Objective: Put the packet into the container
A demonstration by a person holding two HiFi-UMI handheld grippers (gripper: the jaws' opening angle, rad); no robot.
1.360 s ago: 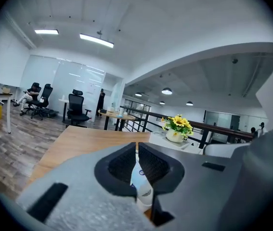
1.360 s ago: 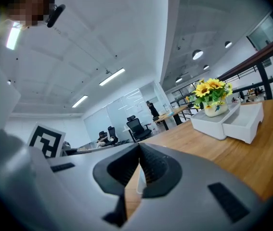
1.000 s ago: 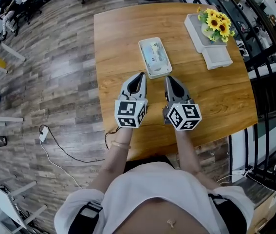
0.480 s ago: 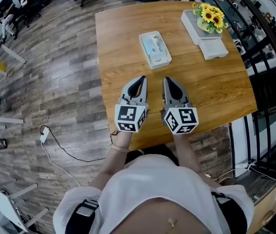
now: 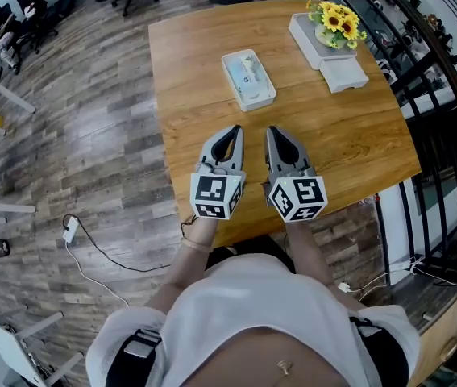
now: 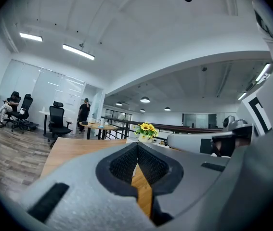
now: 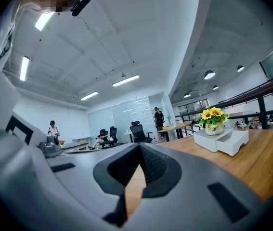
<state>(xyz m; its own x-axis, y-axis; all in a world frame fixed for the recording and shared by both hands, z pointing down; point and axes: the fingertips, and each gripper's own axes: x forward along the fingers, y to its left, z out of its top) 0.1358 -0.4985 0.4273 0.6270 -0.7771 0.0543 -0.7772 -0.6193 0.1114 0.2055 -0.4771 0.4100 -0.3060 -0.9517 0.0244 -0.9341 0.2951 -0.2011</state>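
The packet (image 5: 247, 76), a pale thing with a bluish patch, lies inside the container (image 5: 260, 104), a shallow white oblong tray that stands on the desk (image 5: 333, 135) towards its far left part. From this I judge the task's main step is done: the packet is within the container's walls and nothing touches it. At most a drawing away of the hands seems left. The left hand-held gripper (image 5: 232, 130) and the right hand-held gripper (image 5: 272, 129) hang side by side over the near part of the desk, well apart from the container and pointing towards it. Each has its jaws together with nothing between them. The left gripper view shows the left hand-held gripper's (image 6: 137, 153) ribbed pads meeting at the tip with only desk wood seen in the slit below, and the right gripper view shows the same of the right hand-held gripper (image 7: 139, 150). Further out, at the far right corner, a pot of sunflowers (image 5: 331, 18) stands on a white stand (image 5: 305, 39), with a smaller white box (image 5: 345, 75) just beside it. The packet is too small in the head view to read its print or to tell whether it lies flat and wholly below the rim. Neither gripper view shows the container clearly, since each gripper's own body fills the lower half. The person's body hides the desk's near edge.
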